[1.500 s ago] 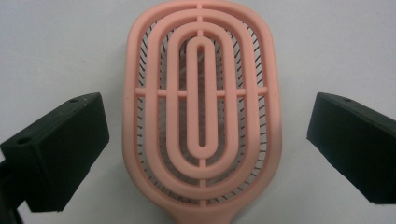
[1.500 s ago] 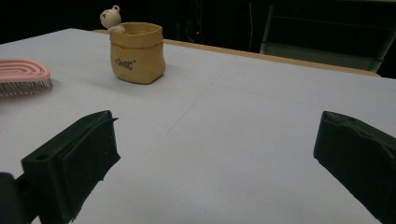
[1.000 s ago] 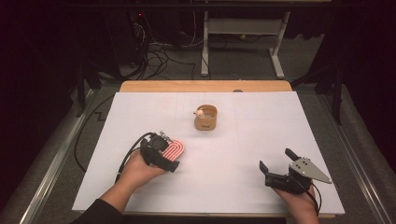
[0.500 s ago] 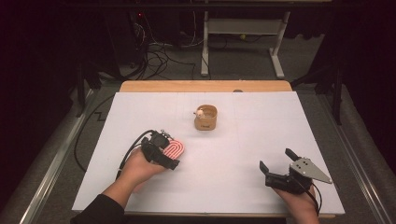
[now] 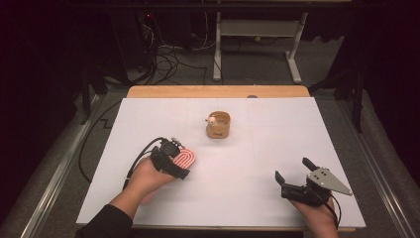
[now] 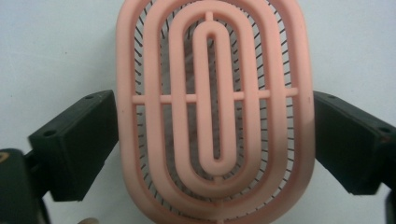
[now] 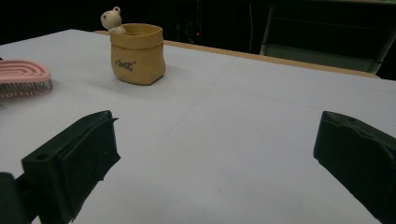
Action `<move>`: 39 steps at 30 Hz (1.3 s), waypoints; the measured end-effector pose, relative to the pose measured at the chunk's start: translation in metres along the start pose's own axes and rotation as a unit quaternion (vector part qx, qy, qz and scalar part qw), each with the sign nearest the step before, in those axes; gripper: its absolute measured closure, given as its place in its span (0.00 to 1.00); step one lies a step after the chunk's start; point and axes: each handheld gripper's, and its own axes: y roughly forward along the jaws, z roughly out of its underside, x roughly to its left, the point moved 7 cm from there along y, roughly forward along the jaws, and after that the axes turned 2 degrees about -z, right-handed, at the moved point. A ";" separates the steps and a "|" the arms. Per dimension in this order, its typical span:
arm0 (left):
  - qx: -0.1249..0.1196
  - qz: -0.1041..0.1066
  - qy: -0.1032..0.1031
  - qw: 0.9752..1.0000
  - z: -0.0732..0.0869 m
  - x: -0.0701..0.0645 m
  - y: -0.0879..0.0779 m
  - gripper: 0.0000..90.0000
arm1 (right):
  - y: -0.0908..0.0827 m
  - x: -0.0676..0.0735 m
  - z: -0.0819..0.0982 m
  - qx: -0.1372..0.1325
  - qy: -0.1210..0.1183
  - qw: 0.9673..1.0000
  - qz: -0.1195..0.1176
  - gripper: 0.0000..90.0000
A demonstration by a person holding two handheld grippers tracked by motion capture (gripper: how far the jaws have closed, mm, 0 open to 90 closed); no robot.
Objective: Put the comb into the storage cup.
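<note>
A pink oval hairbrush [image 5: 186, 158] lies bristles down on the white table sheet [image 5: 267, 148], left of centre. My left gripper [image 5: 181, 160] straddles it. In the left gripper view the brush [image 6: 210, 112] sits between the two black jaws, which have just been closing and now touch its two long sides. My right gripper [image 5: 293, 169] rests near the front right of the sheet, open, with nothing between its jaws. The right gripper view [image 7: 215, 154] looks across bare sheet toward the brush [image 7: 23, 77].
A tan pouch-shaped cup [image 5: 218, 125] with a small bear figure on its rim stands mid-table, beyond both grippers; it also shows in the right gripper view [image 7: 137, 53]. A wooden strip [image 5: 218, 91] edges the far side. Cables and a metal stand lie on the floor behind.
</note>
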 end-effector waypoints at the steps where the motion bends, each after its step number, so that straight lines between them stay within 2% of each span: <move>1: 0.001 0.000 0.000 1.000 0.000 0.000 0.000 0.10 | 0.000 0.000 0.000 0.000 0.000 1.000 0.000 0.00; 4: 0.004 -0.002 0.005 1.000 0.001 -0.001 0.001 0.15 | -0.001 0.000 0.000 -0.001 0.000 1.000 0.000 0.00; 10: 0.005 -0.003 0.000 1.000 0.001 -0.001 0.000 0.18 | 0.000 0.000 0.000 0.001 -0.001 1.000 -0.001 0.00; 24: 0.002 -0.004 -0.004 1.000 0.000 -0.001 0.002 0.19 | -0.001 0.001 0.000 -0.001 -0.001 1.000 0.000 0.00; 30: -0.001 -0.003 0.001 1.000 0.001 -0.001 0.002 0.19 | -0.001 0.002 0.000 -0.003 -0.002 1.000 -0.001 0.00; 33: -0.006 -0.004 -0.003 1.000 0.001 -0.001 0.002 0.19 | -0.001 0.002 0.000 -0.002 -0.002 1.000 0.000 0.00; 39: -0.018 0.006 -0.014 1.000 0.002 0.000 0.002 0.20 | -0.001 0.002 0.000 -0.003 0.000 1.000 -0.001 0.00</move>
